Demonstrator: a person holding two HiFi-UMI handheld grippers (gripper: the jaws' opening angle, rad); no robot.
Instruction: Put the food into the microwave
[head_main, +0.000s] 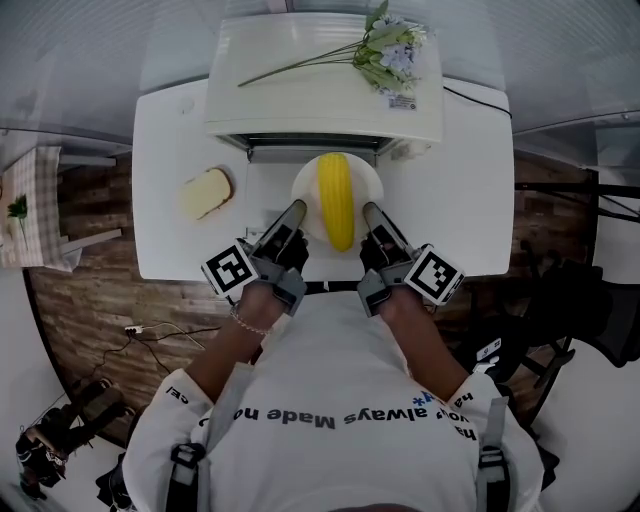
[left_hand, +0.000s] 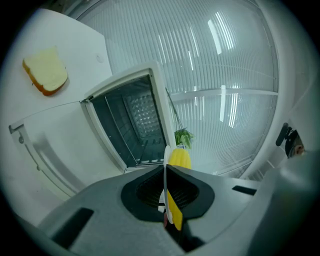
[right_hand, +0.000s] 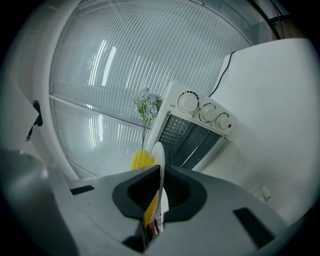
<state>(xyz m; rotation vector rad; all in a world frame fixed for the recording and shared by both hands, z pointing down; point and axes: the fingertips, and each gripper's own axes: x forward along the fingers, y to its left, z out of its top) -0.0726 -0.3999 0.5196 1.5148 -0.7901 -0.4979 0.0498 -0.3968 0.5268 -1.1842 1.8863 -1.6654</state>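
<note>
A yellow corn cob (head_main: 335, 198) lies on a white plate (head_main: 304, 186) that hangs just in front of the open microwave (head_main: 320, 90). My left gripper (head_main: 296, 212) is shut on the plate's left rim and my right gripper (head_main: 370, 212) on its right rim. In the left gripper view the plate (left_hand: 166, 154) shows edge-on between the jaws of the left gripper (left_hand: 165, 172), with the corn (left_hand: 179, 159) beside it and the dark oven cavity (left_hand: 132, 125) beyond. The right gripper view shows the plate (right_hand: 159, 152) edge-on in the right gripper (right_hand: 161, 172), with the corn (right_hand: 141, 160) on it.
The microwave's door (left_hand: 55, 150) is folded down onto the white table (head_main: 160, 150). A slice of bread (head_main: 207, 192) lies on the table left of the door. Artificial flowers (head_main: 385, 50) rest on the microwave's top. Its knobs (right_hand: 200, 110) sit on the right side.
</note>
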